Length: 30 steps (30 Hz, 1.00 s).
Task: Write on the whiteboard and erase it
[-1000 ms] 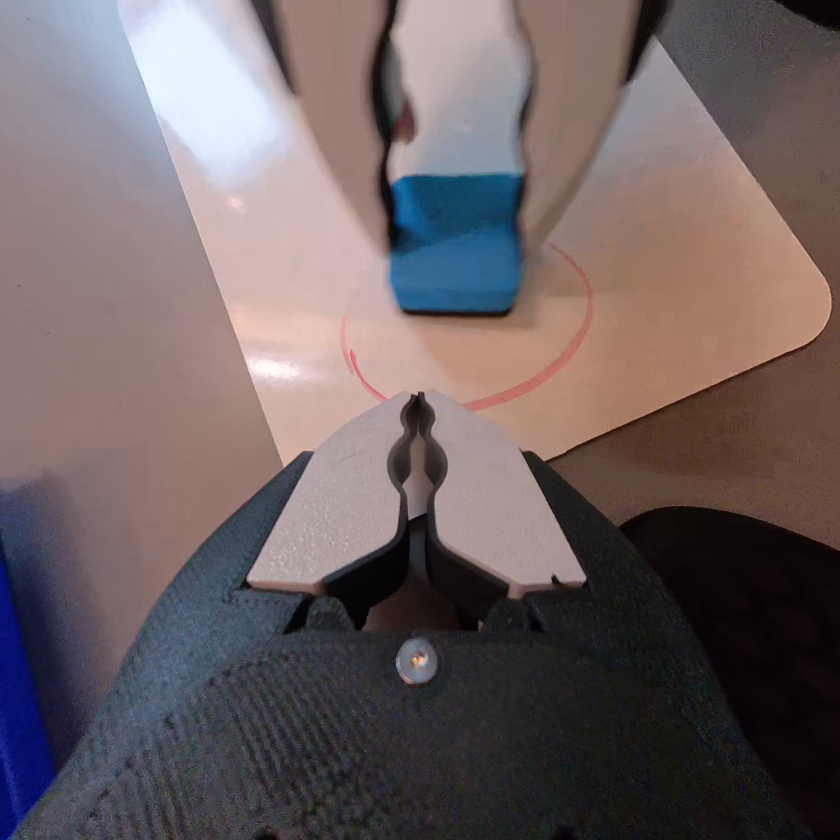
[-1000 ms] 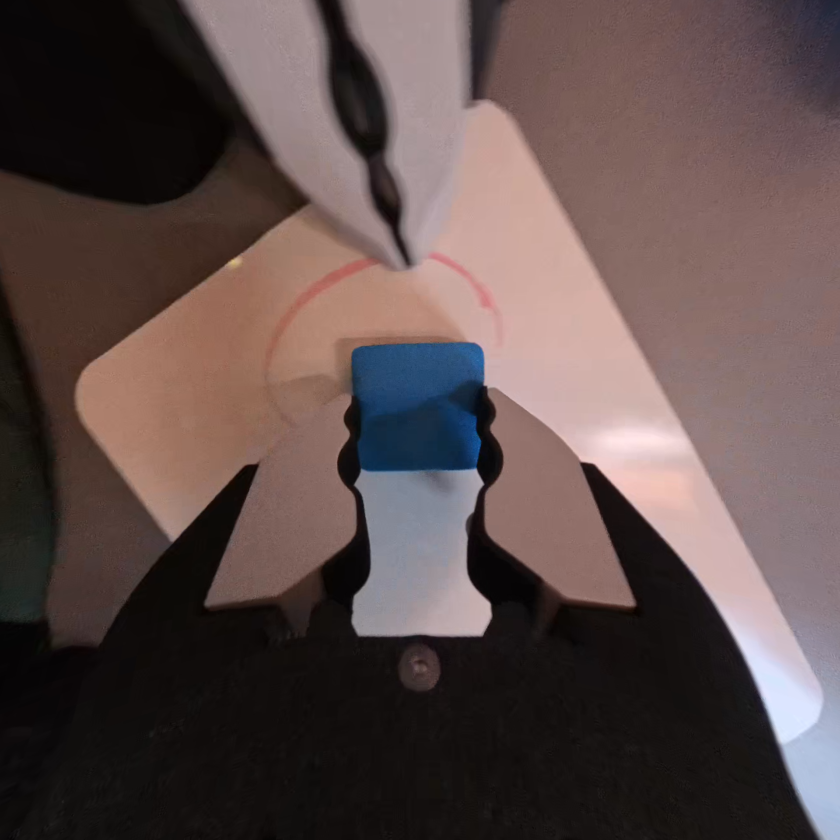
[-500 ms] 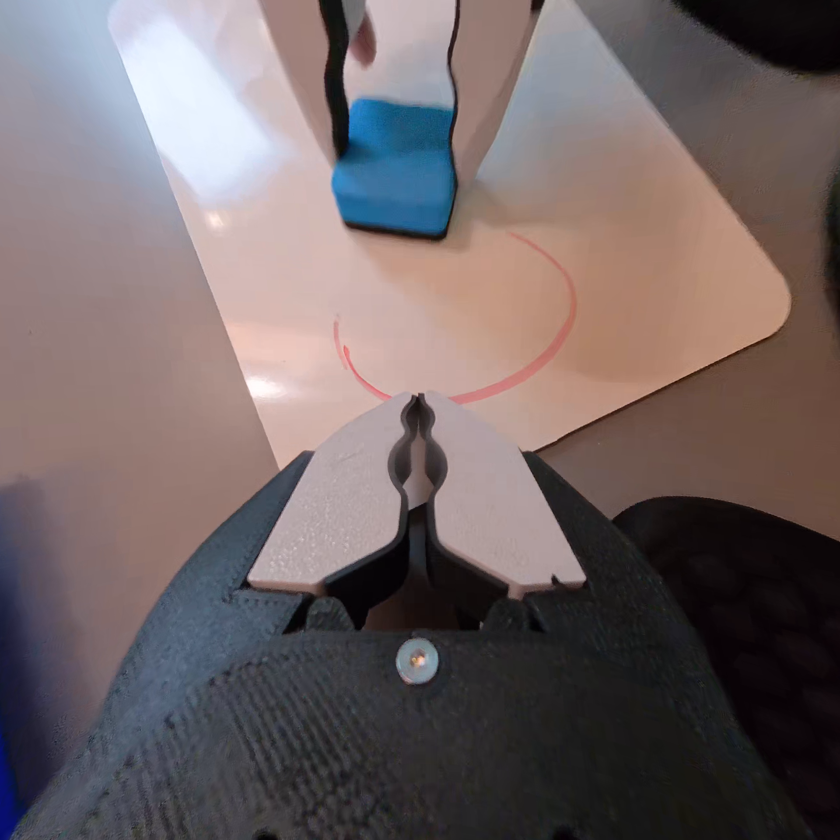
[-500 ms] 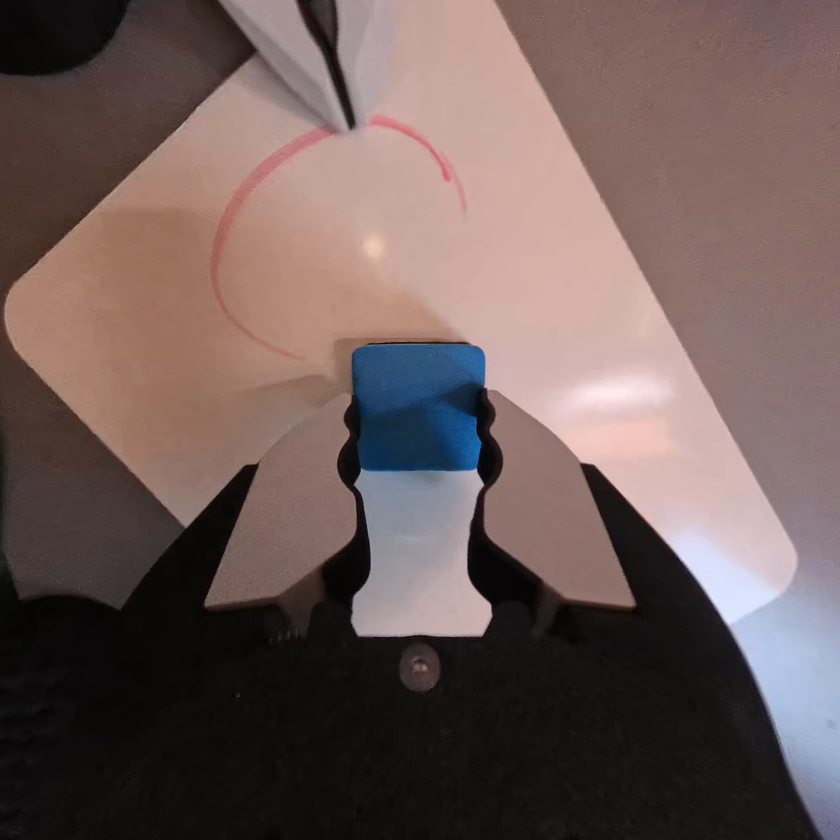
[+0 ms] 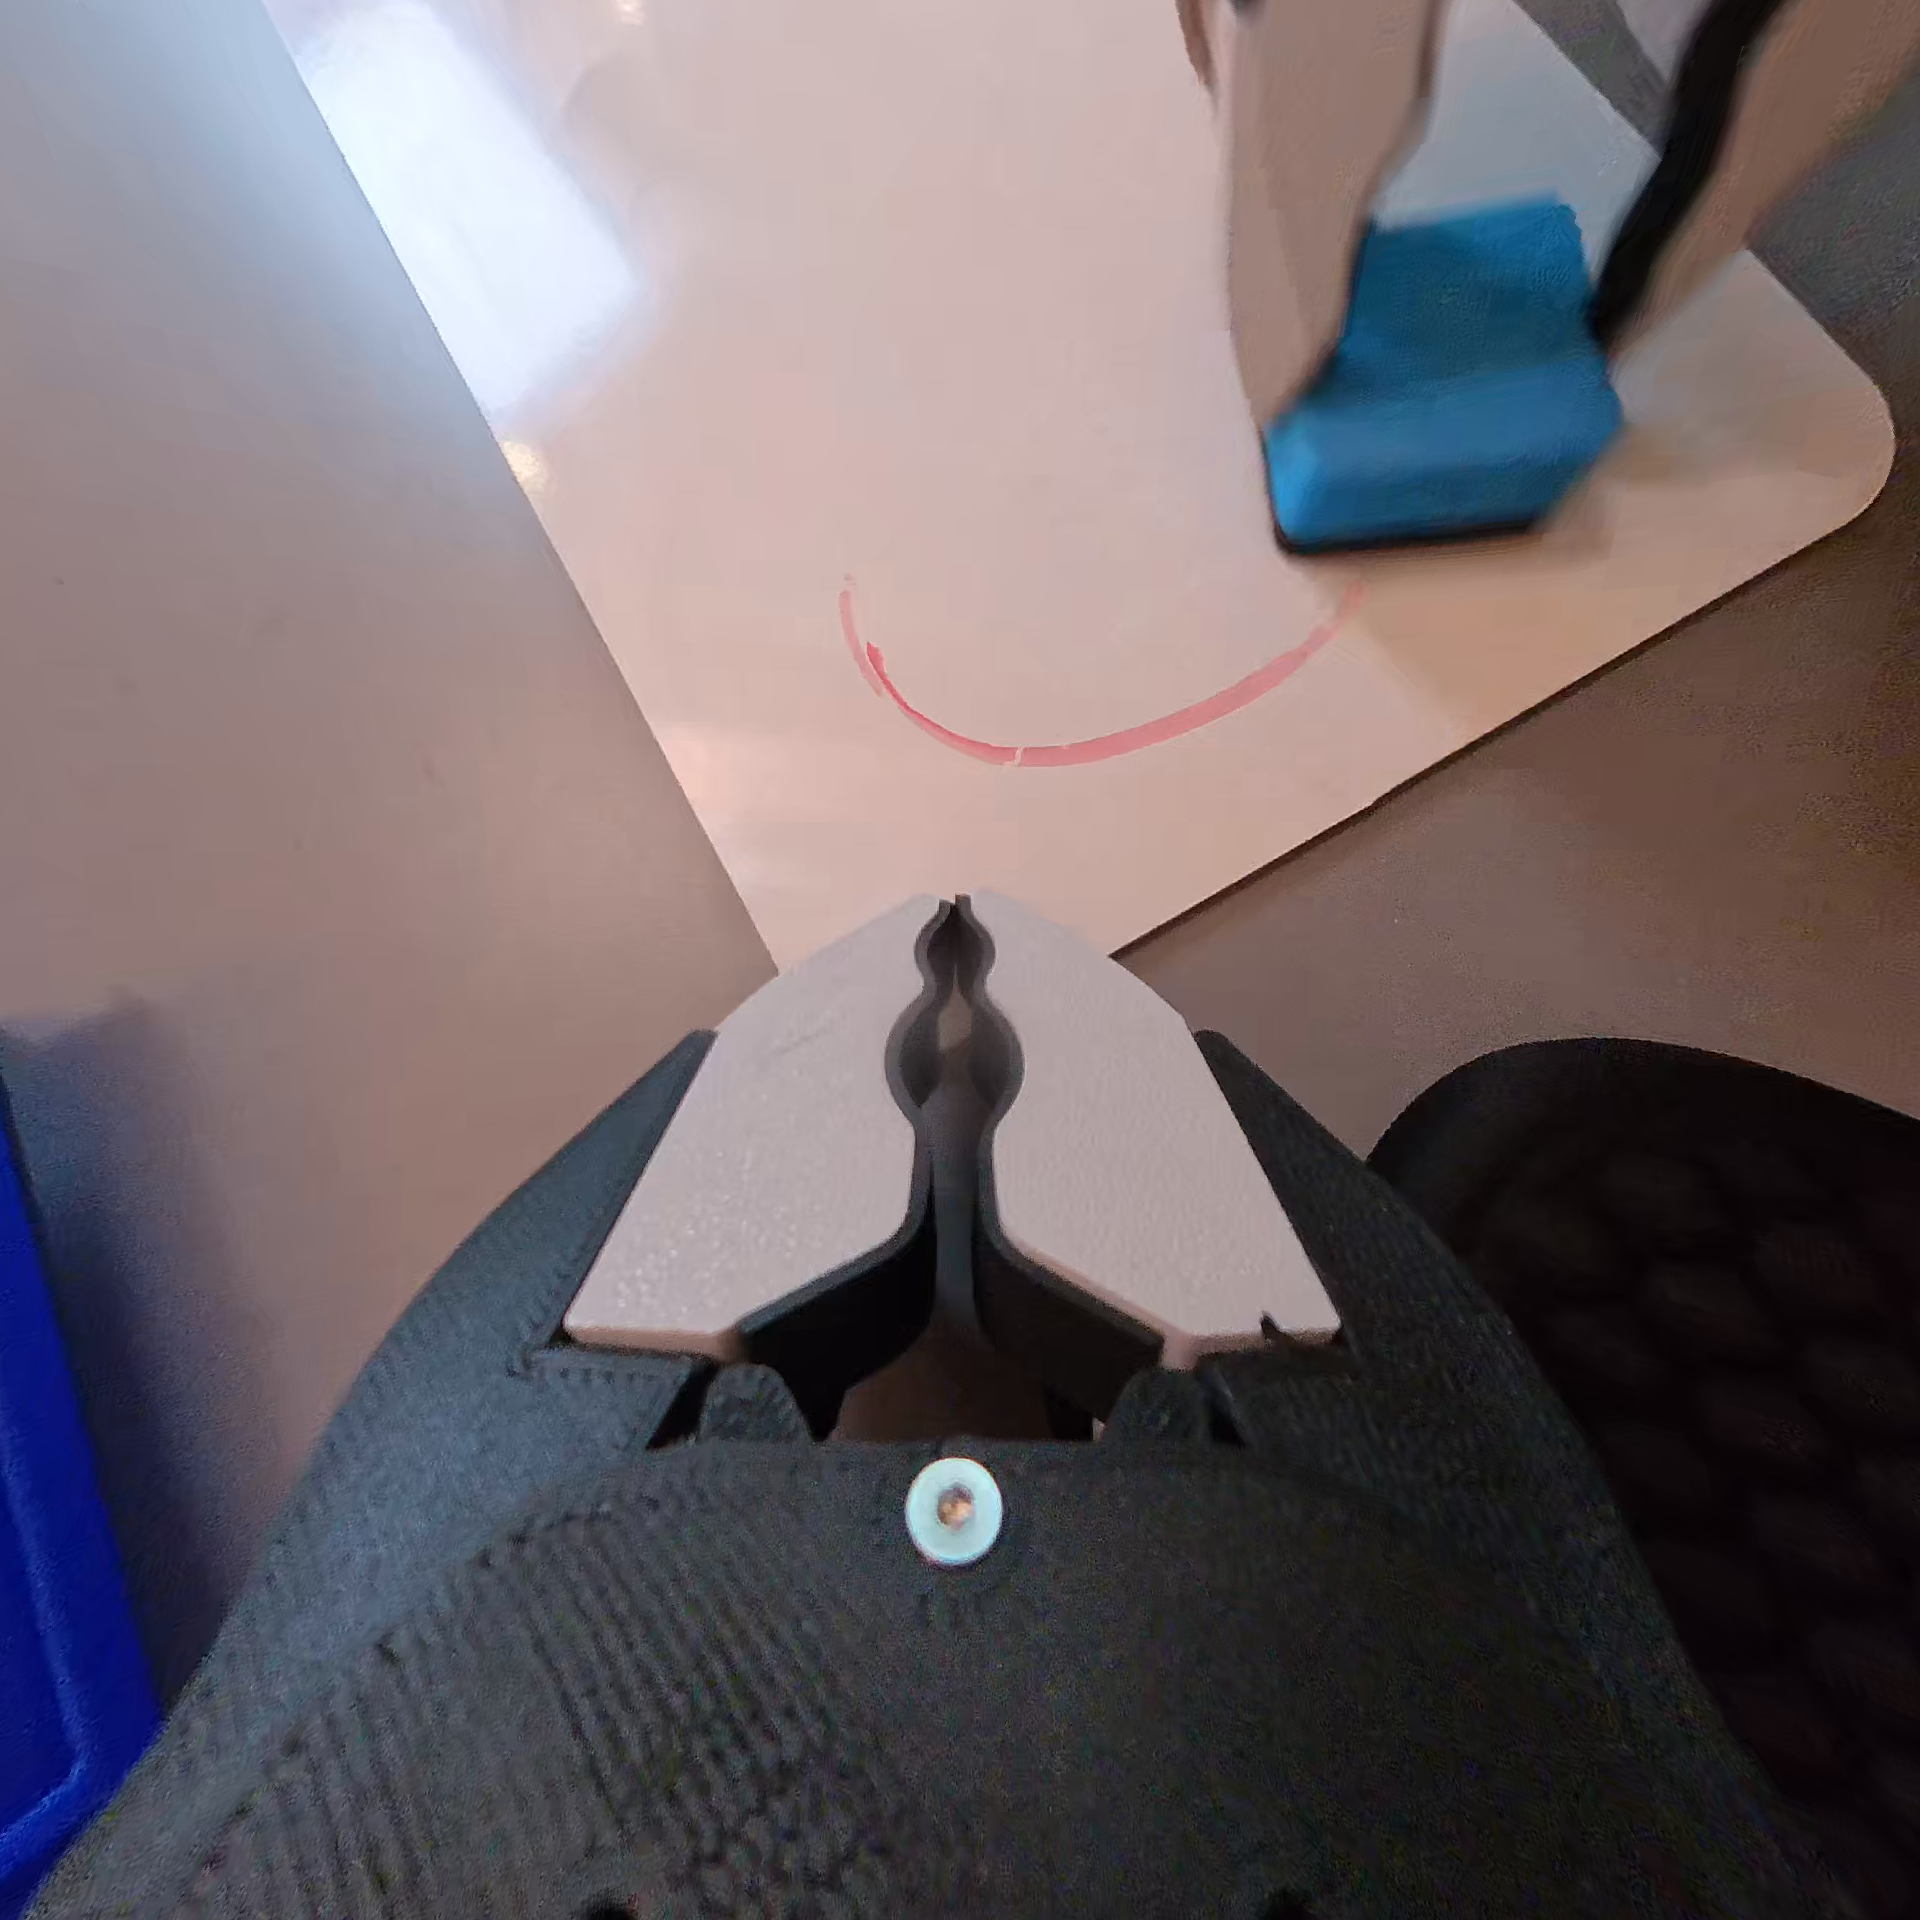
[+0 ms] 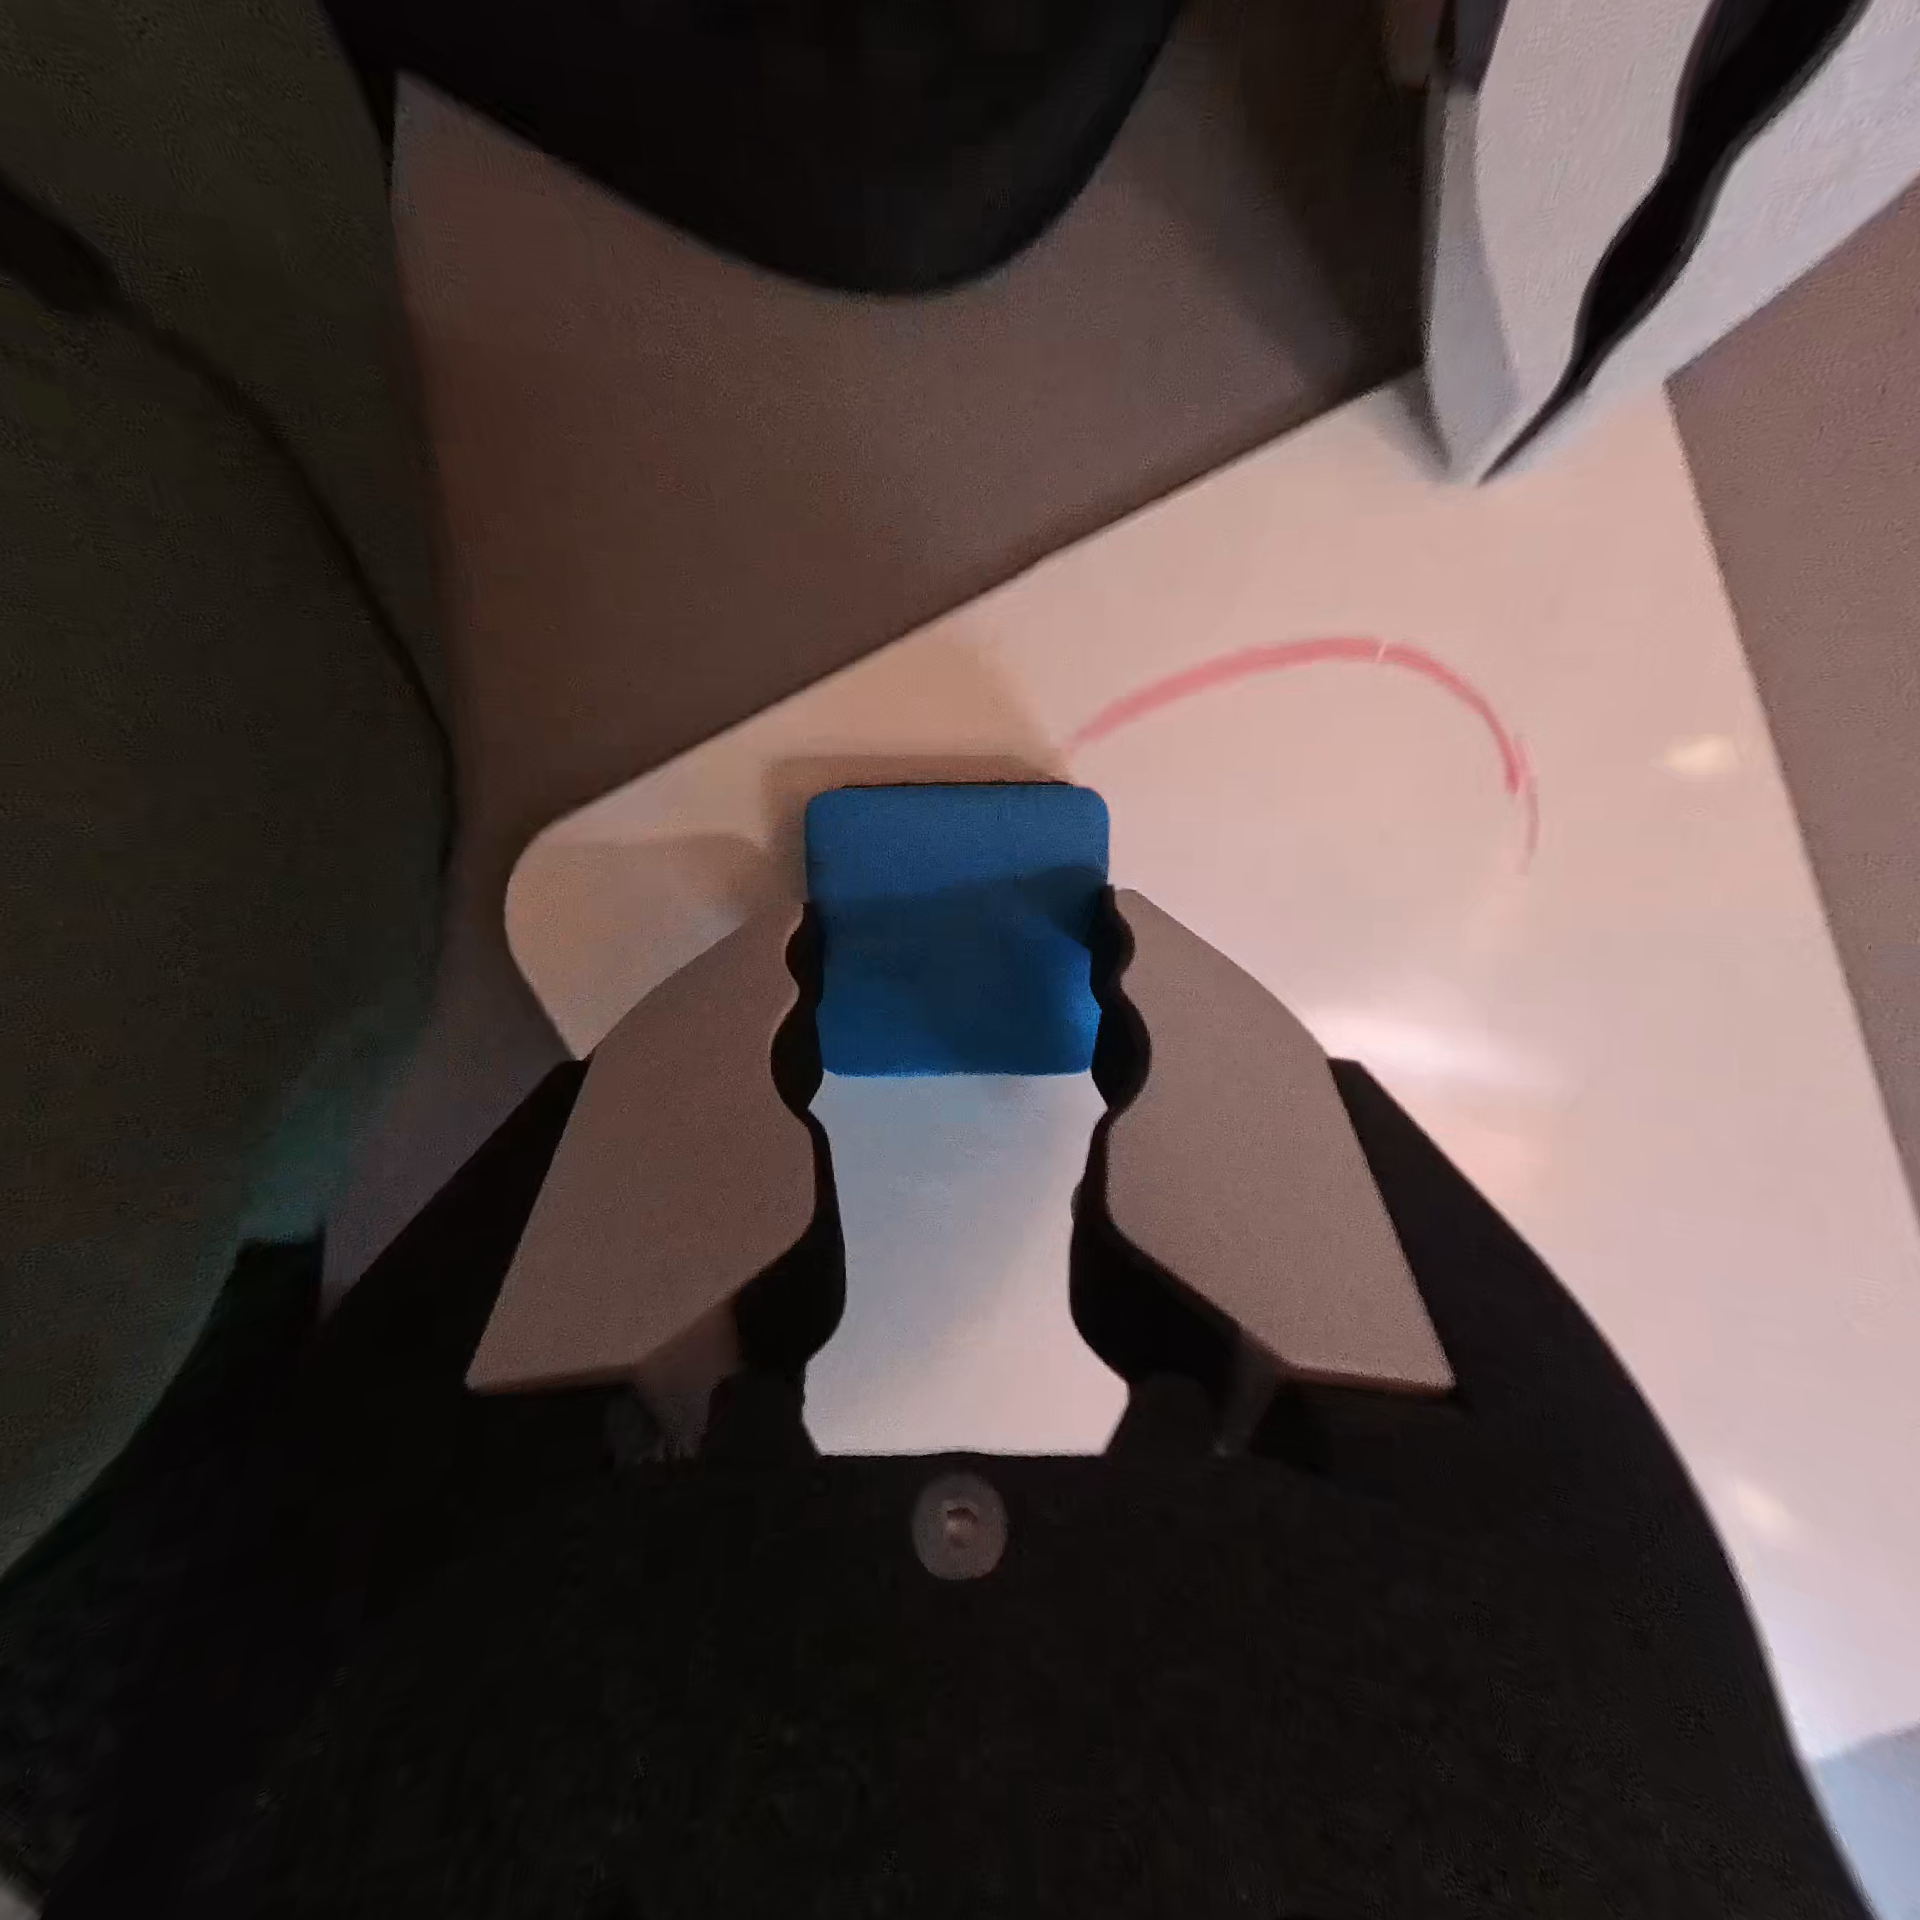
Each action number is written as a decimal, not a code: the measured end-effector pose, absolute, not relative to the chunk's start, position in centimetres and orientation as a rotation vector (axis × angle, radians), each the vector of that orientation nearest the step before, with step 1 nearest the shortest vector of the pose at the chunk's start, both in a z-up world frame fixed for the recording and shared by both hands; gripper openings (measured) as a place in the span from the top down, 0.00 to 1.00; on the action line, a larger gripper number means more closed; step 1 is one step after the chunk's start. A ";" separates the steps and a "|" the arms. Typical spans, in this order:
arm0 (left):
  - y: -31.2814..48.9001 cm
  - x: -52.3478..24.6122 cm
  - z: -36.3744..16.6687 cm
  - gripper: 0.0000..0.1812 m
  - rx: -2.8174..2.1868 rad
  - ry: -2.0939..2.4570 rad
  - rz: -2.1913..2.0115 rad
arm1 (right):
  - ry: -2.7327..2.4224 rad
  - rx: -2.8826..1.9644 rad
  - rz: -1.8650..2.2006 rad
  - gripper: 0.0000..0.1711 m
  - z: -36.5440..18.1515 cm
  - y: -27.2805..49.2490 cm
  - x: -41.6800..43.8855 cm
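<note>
Since a second ago the eraser (image 6: 954,925) has gone from inside the red ring to the board's (image 6: 1351,935) rounded corner, and the upper half of the ring is wiped away; only an arc (image 5: 1091,727) is left. Meanwhile the left gripper (image 5: 956,914) has drawn back off the line to the board's near edge, its fingers pressed together with nothing between them.

Right wrist view, near to far: the right gripper (image 6: 956,914) pinches the eraser by its two sides. It is a blue foam block with rounded corners and a thin dark pad underneath, lying flat on the board. Its long axis runs straight ahead along the fingers, the front end sticking out past the tips toward the corner. Behind the blue part, a pale strip lies between the fingers; what it is cannot be told. Beyond, the arc curves from just beside the eraser's front right corner off to the right. Farther still lie the brown table (image 6: 831,520), a dark rounded shape (image 6: 779,156) cut off at the top, and the left gripper, blurred, at the upper right.

Left wrist view: the white, glossy board sits askew on the table, its far end cut off. The arc opens away from the camera, its right end fading just below the blurred eraser. A blue bin (image 5: 42,1455) is cut off at the left edge
</note>
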<state>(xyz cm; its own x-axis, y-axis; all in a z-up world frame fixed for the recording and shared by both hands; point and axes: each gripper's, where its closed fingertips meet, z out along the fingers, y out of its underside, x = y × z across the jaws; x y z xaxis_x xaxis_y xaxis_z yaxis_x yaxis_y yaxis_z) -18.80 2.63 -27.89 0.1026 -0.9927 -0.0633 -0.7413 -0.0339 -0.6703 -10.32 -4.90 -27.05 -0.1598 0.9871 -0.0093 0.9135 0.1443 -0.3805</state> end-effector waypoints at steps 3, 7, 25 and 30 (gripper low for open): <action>2.6 -18.8 -27.9 1.00 -1.829 1.695 -0.580 | -2.020 -2.043 0.349 0.70 -27.1 -0.4 -7.6; 2.6 -18.7 -27.9 1.00 -1.828 1.694 -0.583 | -2.057 -1.912 0.476 0.71 -27.1 -3.7 -11.1; 2.5 -18.6 -27.9 1.00 -1.815 1.688 -0.594 | -1.938 -1.958 0.480 0.71 -27.3 4.1 -14.6; 2.4 -18.6 -27.9 1.00 -1.801 1.698 -0.608 | -2.118 -1.941 0.527 0.71 -27.2 -1.1 -11.5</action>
